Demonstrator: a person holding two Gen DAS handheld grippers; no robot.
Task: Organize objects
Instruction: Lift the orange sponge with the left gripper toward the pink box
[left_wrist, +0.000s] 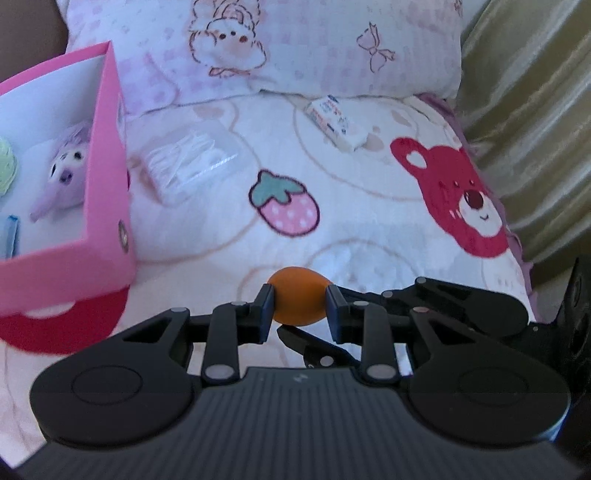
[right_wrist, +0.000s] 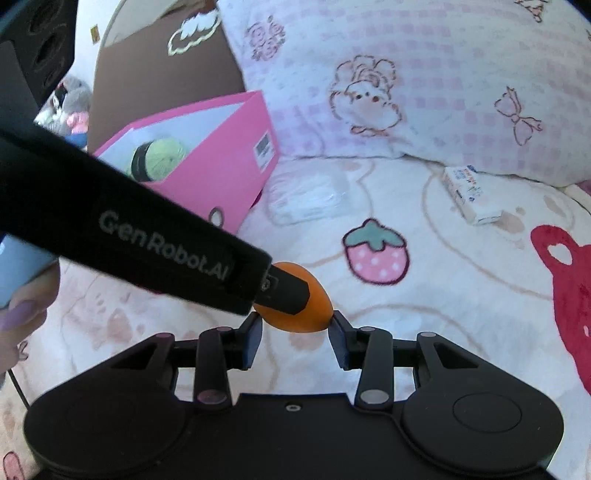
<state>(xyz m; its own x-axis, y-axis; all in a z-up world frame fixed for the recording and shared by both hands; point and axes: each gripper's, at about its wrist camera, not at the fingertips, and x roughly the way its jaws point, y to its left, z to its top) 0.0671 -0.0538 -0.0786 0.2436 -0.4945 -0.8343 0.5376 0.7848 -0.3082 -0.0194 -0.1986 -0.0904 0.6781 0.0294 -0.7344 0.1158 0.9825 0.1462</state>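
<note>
The left gripper (left_wrist: 299, 306) is clamped on a small orange egg-shaped ball (left_wrist: 300, 297), one pad on each side of it, above the patterned bedspread (left_wrist: 369, 229). In the right wrist view the right gripper (right_wrist: 298, 332) has its pads on either side of the same ball (right_wrist: 295, 304); they sit right at its flanks, the far-right one apparently touching, the left one perhaps a hair clear, so I cannot say whether it is gripping or letting go. This looks like a hand-over between the two tools, with the ball destined, I would guess, for the pink box (left_wrist: 107, 206) standing to the left, which already holds a purple plush toy (left_wrist: 66, 173) and a ball of green yarn (right_wrist: 159, 158). To do it well, only one tool should give way once the other has a sure hold, since the ball is smooth and rounded and could squirt out sideways onto the bed. The carrying gripper then needs to lift clear of the box's near wall before lowering inside. Still loose on the bedspread are a clear plastic packet (left_wrist: 184, 162) just right of the box and a small white carton (left_wrist: 336, 122) farther off near the pillow (left_wrist: 314, 48).
</note>
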